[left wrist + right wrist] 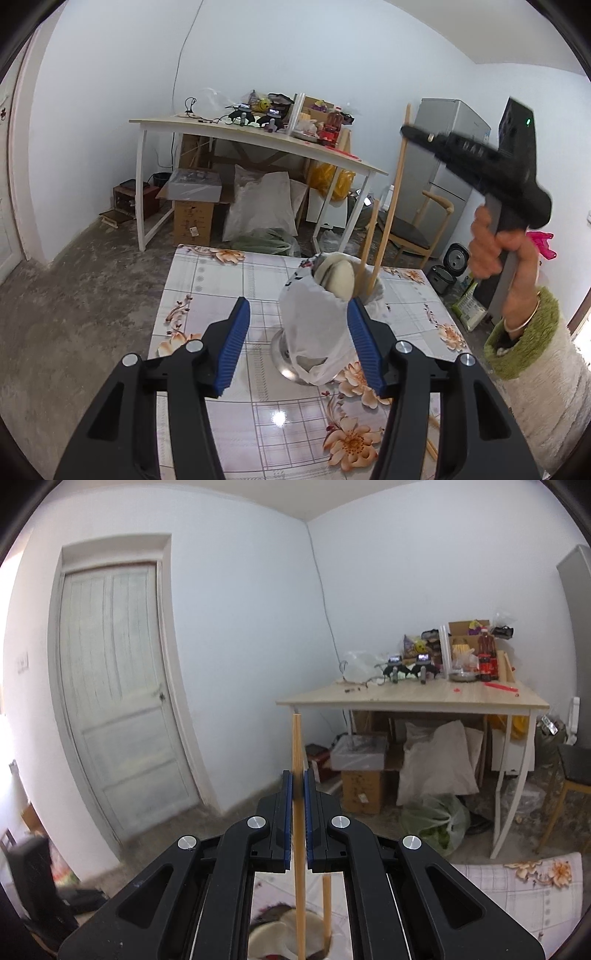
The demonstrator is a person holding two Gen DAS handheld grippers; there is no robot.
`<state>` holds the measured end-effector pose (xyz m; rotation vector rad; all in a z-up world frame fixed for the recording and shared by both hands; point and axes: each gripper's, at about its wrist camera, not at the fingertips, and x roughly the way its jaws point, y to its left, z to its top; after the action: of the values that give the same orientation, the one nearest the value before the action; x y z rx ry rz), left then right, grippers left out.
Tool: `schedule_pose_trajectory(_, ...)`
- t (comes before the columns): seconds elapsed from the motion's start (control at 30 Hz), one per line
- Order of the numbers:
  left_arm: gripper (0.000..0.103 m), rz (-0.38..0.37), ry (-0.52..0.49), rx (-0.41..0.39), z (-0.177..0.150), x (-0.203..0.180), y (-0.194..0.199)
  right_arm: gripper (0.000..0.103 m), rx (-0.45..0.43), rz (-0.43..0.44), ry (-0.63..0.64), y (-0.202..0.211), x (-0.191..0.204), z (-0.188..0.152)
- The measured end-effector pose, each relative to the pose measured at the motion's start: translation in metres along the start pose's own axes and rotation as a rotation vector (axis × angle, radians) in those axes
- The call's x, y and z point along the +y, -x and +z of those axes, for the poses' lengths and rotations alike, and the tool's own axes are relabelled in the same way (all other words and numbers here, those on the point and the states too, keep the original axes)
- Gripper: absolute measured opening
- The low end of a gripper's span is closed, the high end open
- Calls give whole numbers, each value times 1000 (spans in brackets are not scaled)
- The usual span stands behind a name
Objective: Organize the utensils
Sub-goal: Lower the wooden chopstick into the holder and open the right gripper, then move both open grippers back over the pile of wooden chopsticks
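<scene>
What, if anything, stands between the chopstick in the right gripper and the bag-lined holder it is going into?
Nothing visible blocks it. The right gripper is shut on the chopstick, whose lower end already reaches into the holder. Inside, a second chopstick and pale spoons crowd the opening, but leave room.

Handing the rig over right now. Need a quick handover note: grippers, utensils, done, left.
Left gripper: open, jaws either side of the bag-wrapped holder, not clamping it.
Right gripper: shut on a chopstick, held upright over the holder.
Holder stands on the floral table. Already in it: another chopstick and pale spoons.
Left: lower the held chopstick into the holder and release. At least one more chopstick lies at the table's right edge.
</scene>
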<state>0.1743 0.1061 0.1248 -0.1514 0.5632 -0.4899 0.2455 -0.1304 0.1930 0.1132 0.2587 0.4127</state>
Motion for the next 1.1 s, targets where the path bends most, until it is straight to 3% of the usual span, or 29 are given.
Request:
schedule_pose_trajectory(0.37,53,-8,8,-1,-2,1,1,6,104,11,43,-17,9,-33)
schedule_pose_trajectory(0.5,53,-11,9,5,0,0,-1,21,111,24,33,-12,9,-34)
schedule_pose_trajectory(0.6,53,-14,4,7,-2,-3,0,24,106,28,20,-6,8,-33)
schedule_pose_trajectory(0.9,53,-52,-24,4,-6,-17,3,33,83,15,-57,37,-8,-34)
schedule_pose_trajectory(1.1,56,-122,-83,32,-16,-38,2,34,135,-40,-134,81,-33,-66)
